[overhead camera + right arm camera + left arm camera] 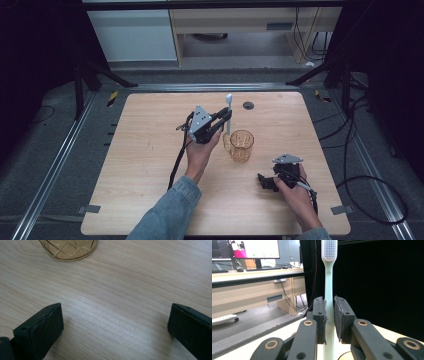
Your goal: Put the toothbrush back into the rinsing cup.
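Note:
A pale green toothbrush (pixel 228 114) stands upright, bristles on top, with my left gripper (pixel 226 119) shut on its handle just left of and above an amber glass mug (pixel 241 145). In the left gripper view the toothbrush (pixel 329 277) rises between the two pads, which press on its handle (pixel 328 322). My right gripper (pixel 264 181) rests low on the table, near the front right of the mug, and stands open. In the right gripper view its jaws are wide apart over bare wood, with the mug's base (pixel 68 248) at the top left.
The wooden table (pixel 150 150) has a round cable hole (pixel 248 105) near its far edge. Cables trail from both grippers. Beyond the table stand black frame legs and a cabinet; the left gripper view shows a desk with a monitor (pixel 253 248).

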